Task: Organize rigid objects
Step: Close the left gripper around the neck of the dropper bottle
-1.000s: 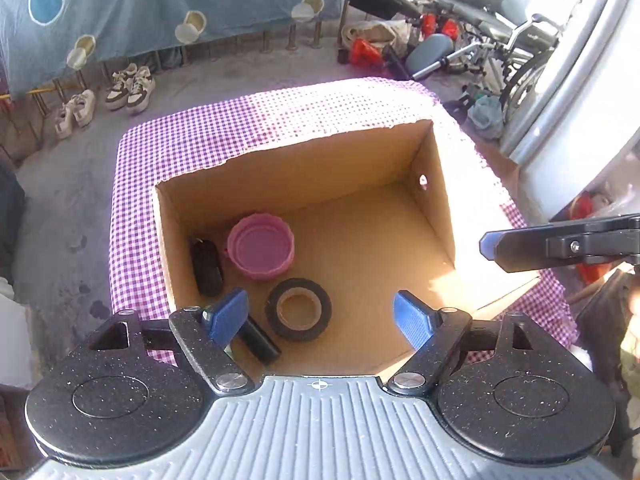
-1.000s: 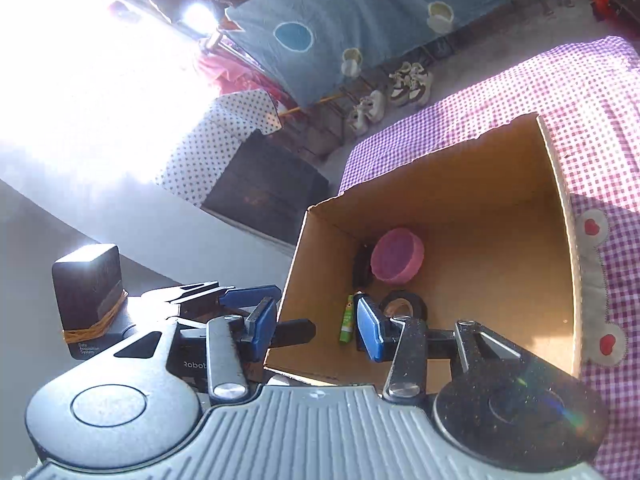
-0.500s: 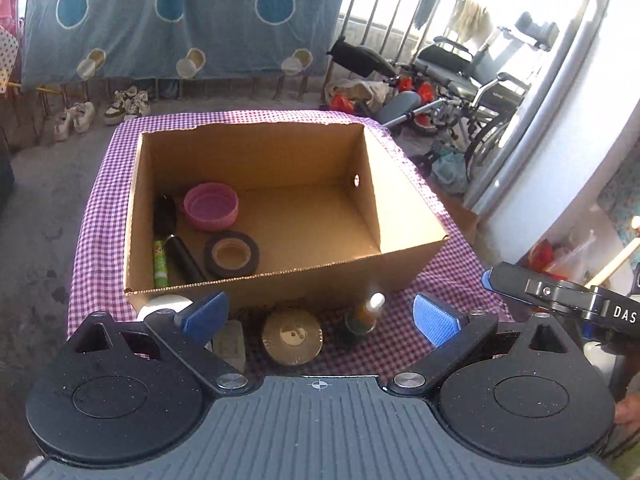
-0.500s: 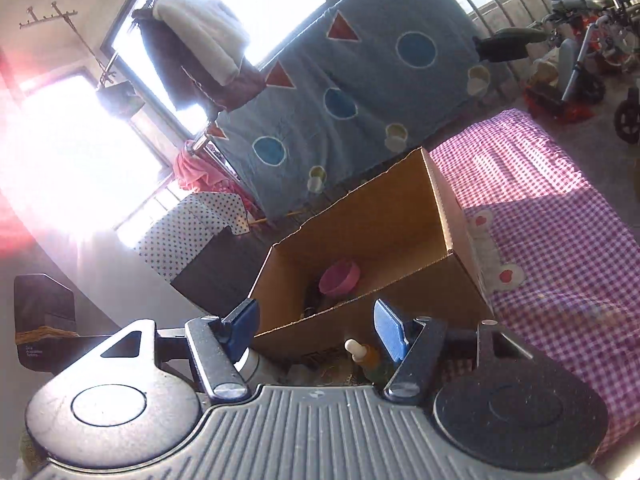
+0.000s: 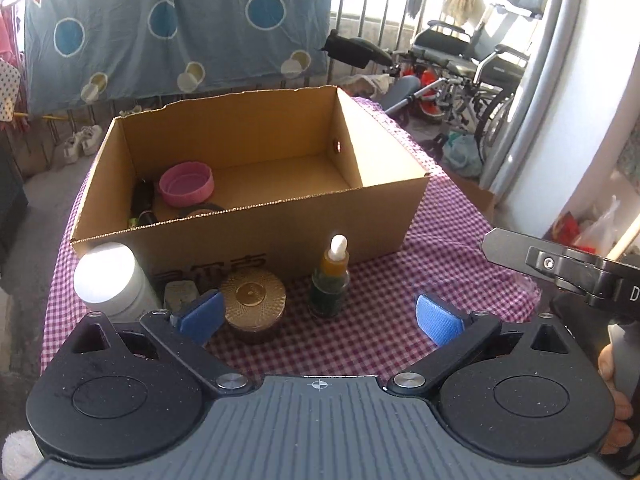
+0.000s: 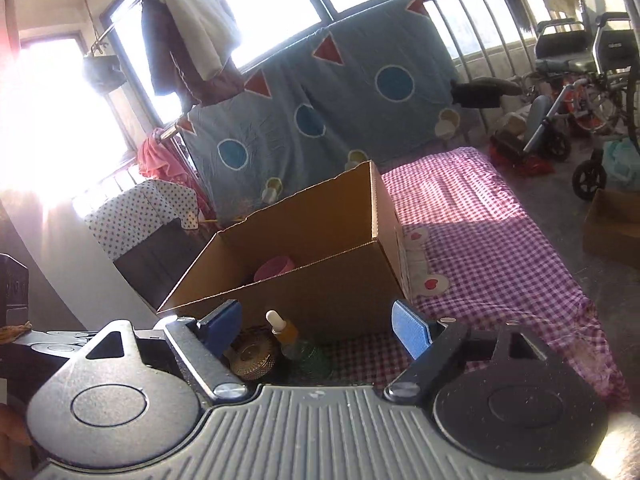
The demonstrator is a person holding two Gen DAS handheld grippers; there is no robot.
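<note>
While both claws hang released and empty — their jaws having just been opening — the upright dropper bottle (image 5: pixel 330 280) stands on the checked cloth (image 5: pixel 400 300) before the cardboard box (image 5: pixel 280 240), centred ahead of the left gripper (image 5: pixel 318 316), with the right gripper (image 6: pixel 316 330) near too.

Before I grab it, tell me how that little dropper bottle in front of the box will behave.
The dropper bottle stands tall and narrow on the checked cloth, so a sideways nudge would probably tip it. It looks like glass: likely stiff, slick and breakable. Its white rubber bulb would probably squash, so grip the body.
</note>
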